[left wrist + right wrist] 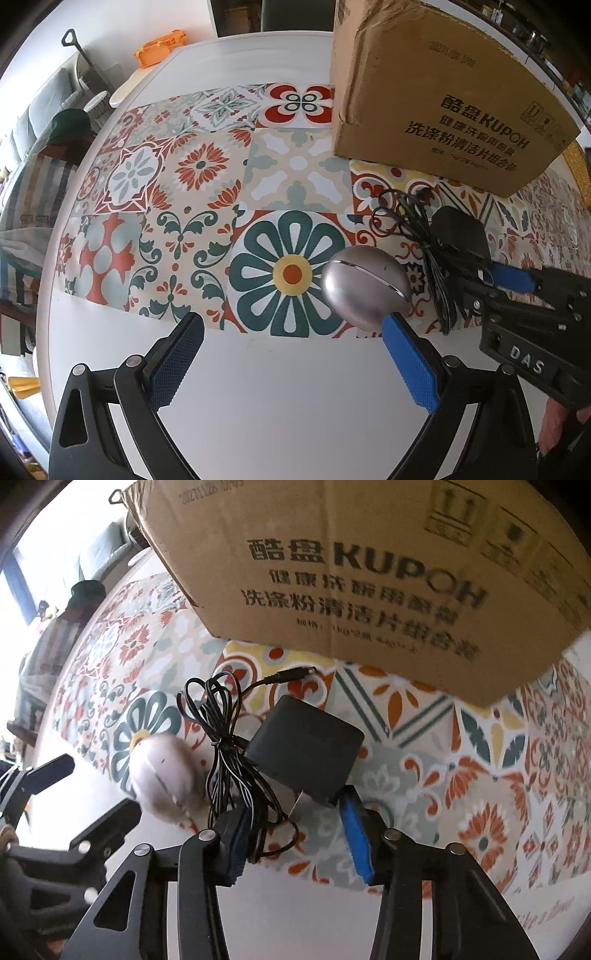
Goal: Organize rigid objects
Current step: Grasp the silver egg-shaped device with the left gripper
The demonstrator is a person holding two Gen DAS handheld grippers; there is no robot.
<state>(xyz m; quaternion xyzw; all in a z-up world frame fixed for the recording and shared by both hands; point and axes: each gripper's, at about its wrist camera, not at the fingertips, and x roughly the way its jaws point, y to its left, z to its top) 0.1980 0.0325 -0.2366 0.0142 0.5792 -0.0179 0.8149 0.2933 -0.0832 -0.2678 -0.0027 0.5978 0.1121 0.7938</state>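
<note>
A silver egg-shaped object (364,288) lies on the patterned mat, just beyond my left gripper's right fingertip. My left gripper (291,332) is open and empty. A black power adapter (306,749) with a bundled black cord (229,760) lies beside the egg; it also shows in the left wrist view (460,236). My right gripper (295,812) is open, its fingers either side of the adapter's near end and plug prongs, with the cord over the left finger. The egg shows blurred in the right wrist view (166,779).
A large cardboard box (443,92) printed KUPOH stands on the mat behind the adapter, also close in the right wrist view (369,565). The white round table (277,387) edge curves left. A sofa and clutter lie beyond it.
</note>
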